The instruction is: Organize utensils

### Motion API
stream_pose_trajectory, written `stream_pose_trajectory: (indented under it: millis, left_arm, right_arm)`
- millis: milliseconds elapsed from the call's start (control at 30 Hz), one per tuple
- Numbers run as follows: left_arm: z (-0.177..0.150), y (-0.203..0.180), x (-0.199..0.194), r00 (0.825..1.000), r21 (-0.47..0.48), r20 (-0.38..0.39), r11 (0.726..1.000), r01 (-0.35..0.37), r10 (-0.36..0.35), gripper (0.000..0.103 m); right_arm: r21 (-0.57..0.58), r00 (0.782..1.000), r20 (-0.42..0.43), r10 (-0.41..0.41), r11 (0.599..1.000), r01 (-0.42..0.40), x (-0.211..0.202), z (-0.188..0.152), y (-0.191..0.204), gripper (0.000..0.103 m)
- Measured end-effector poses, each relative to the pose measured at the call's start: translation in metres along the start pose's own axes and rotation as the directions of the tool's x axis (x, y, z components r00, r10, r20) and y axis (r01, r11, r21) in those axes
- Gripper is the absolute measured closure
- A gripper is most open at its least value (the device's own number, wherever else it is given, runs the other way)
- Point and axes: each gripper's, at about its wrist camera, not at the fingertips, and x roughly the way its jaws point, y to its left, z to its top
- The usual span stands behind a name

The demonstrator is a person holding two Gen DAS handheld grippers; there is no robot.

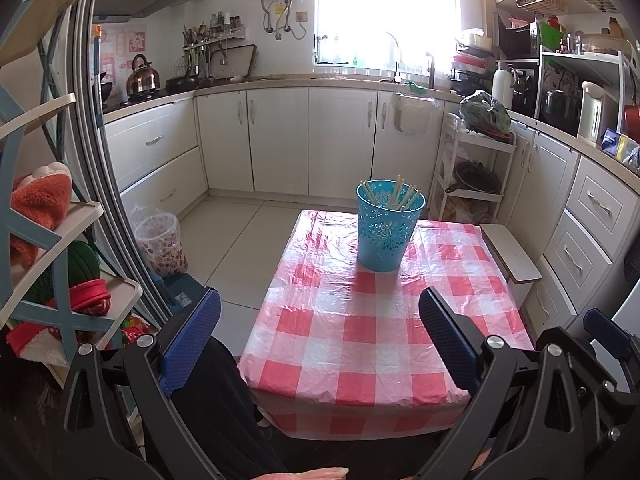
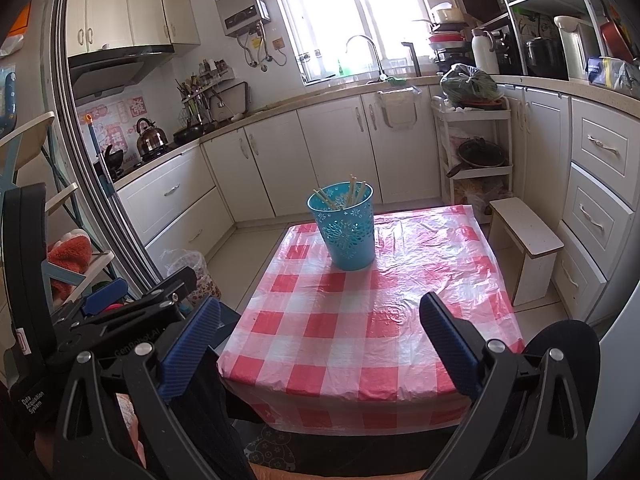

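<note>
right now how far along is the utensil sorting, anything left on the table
Looks finished or nearly so: the chopsticks stand in the blue cup, and no loose utensils show on the checked tablecloth. Left gripper and right gripper are both open, holding nothing.

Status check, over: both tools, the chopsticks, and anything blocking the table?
Left tool open, empty. Right tool open, empty. Chopsticks standing in blue cup on checkered table. Nothing between tools and cup.
</note>
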Motion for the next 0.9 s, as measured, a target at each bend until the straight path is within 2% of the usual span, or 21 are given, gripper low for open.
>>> stream_pose_trajectory:
  millis: [900]
  left_arm:
    - [0.001, 0.002, -0.028, 0.998, -0.003, 0.062, 1.000, -0.013, 0.014, 0.008]
  right_arm:
    - [-0.010, 0.999, 0.040, 0.006, 1.000, -0.006, -0.012, 0.004, 0.006, 0.007]
